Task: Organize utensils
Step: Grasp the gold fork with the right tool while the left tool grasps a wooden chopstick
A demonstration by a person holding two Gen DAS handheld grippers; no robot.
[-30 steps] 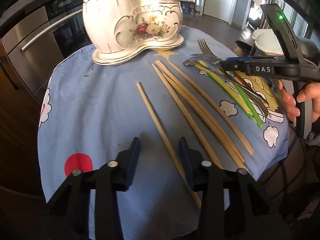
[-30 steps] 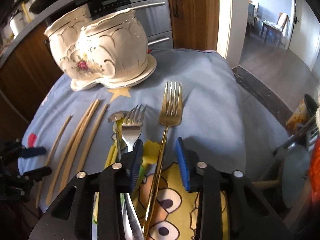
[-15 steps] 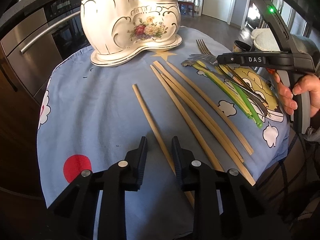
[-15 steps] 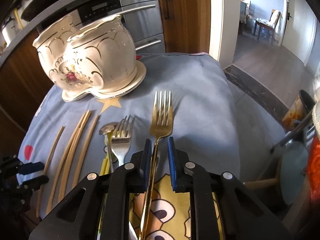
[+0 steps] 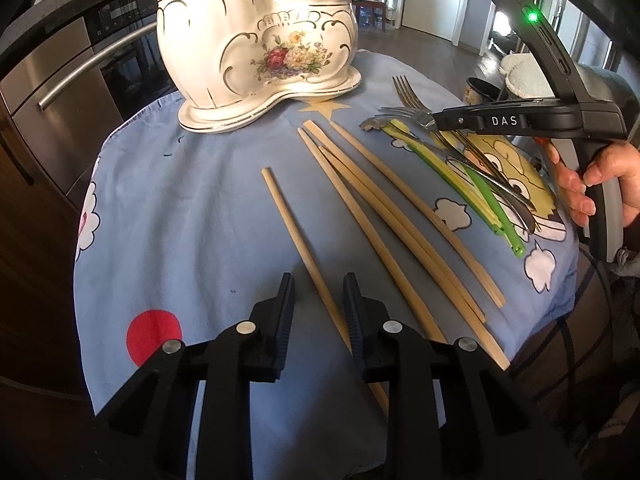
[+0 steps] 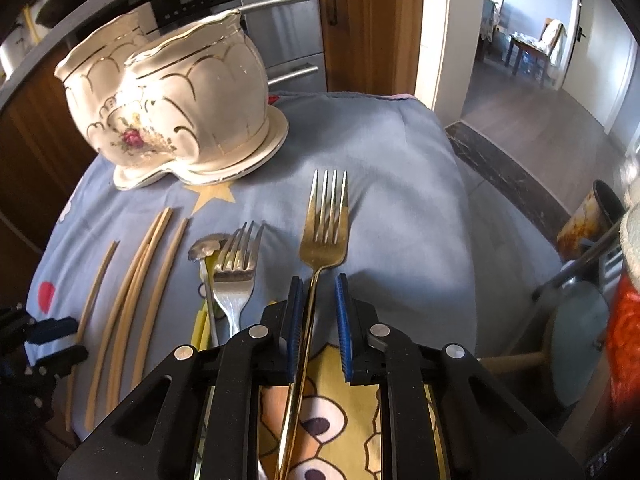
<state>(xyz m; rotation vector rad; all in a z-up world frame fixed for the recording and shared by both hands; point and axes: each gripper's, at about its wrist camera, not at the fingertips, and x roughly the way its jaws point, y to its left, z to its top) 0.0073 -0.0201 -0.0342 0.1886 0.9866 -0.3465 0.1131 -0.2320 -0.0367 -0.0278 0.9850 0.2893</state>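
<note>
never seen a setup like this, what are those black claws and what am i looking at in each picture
There is no robot here. A person holds a two-finger gripper in each hand, and a fisheye camera on each looks along its fingers. One picture is from the left gripper, the other from the right gripper. The left view also shows the hand holding the right one. On the blue cloth are a flowered ceramic holder, wooden chopsticks, a silver fork and a spoon. Both pairs of jaws have just been closing: a lone chopstick lies between the left ones, the gold fork between the right ones. Gaps show, so neither looks gripped yet.
</note>
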